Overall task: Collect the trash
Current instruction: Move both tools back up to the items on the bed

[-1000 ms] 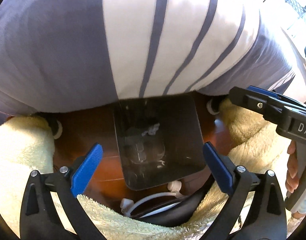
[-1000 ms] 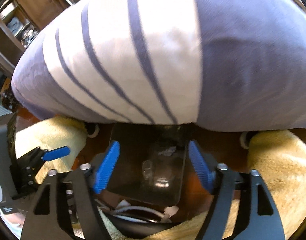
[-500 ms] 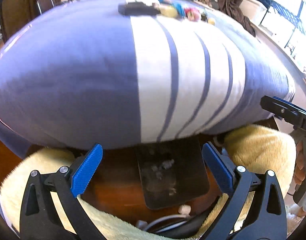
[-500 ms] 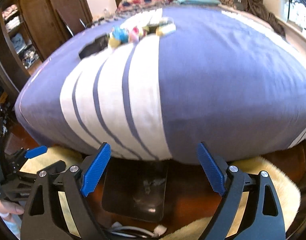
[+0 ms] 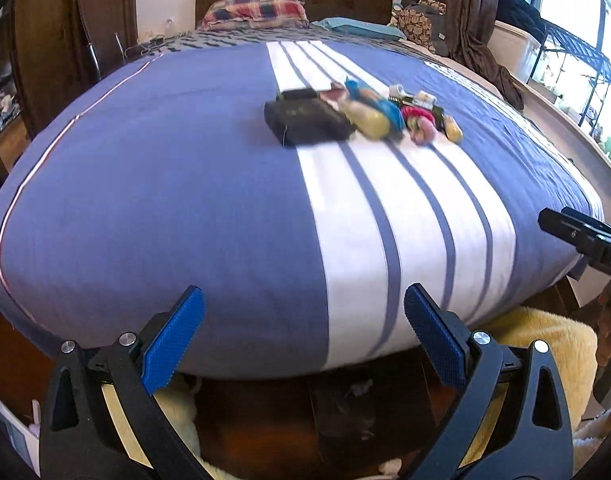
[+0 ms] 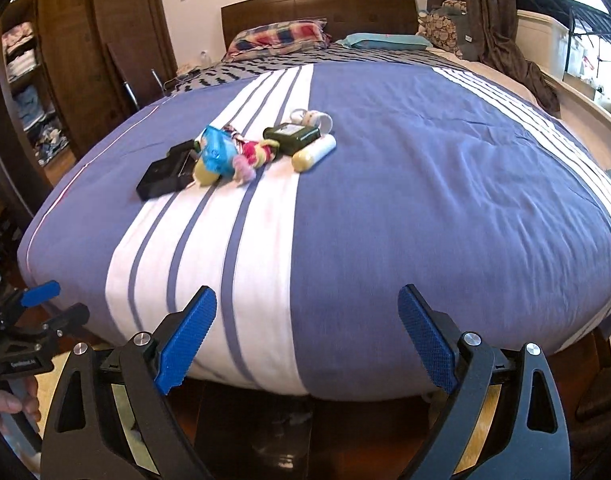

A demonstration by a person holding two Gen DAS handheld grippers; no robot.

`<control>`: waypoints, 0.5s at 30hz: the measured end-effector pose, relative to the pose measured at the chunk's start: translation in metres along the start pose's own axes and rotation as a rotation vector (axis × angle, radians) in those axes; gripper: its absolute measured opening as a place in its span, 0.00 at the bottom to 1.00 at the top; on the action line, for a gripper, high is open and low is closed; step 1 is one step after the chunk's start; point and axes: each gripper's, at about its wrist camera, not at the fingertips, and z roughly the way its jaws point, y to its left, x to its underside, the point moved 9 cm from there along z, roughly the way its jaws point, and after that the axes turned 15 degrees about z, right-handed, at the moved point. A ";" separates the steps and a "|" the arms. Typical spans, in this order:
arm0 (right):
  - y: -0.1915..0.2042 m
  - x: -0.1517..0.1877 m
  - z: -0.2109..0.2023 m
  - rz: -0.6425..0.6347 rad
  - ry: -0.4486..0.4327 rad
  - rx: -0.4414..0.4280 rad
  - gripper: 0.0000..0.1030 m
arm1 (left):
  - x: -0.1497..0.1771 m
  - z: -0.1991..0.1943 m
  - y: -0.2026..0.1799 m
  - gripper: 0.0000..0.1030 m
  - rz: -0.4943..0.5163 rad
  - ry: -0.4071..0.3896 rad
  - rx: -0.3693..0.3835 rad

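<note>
Both claws, left (image 5: 303, 340) and right (image 6: 307, 338), spread wide and empty above a bed's (image 6: 425, 200) edge; trash (image 6: 241, 148) lies mid-bed, well apart.

trash pile (image 5: 369, 114) blurred, bin (image 5: 369, 408) half hidden under bed (image 5: 165, 200)

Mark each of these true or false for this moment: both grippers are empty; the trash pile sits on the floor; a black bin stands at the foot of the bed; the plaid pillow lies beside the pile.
1. Both grippers are empty. True: left gripper and right gripper hold nothing.
2. The trash pile sits on the floor. False: the pile lies on the bed.
3. A black bin stands at the foot of the bed. True: the bin is on the floor.
4. The plaid pillow lies beside the pile. False: the pillow is by the headboard.
</note>
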 end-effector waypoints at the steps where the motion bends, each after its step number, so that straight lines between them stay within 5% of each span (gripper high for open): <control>1: 0.000 -0.002 0.003 0.000 0.000 0.003 0.90 | -0.007 0.005 0.002 0.92 0.001 -0.001 -0.002; 15: 0.000 -0.056 0.068 0.036 -0.037 0.053 0.88 | -0.070 0.075 0.015 0.92 -0.047 0.016 -0.005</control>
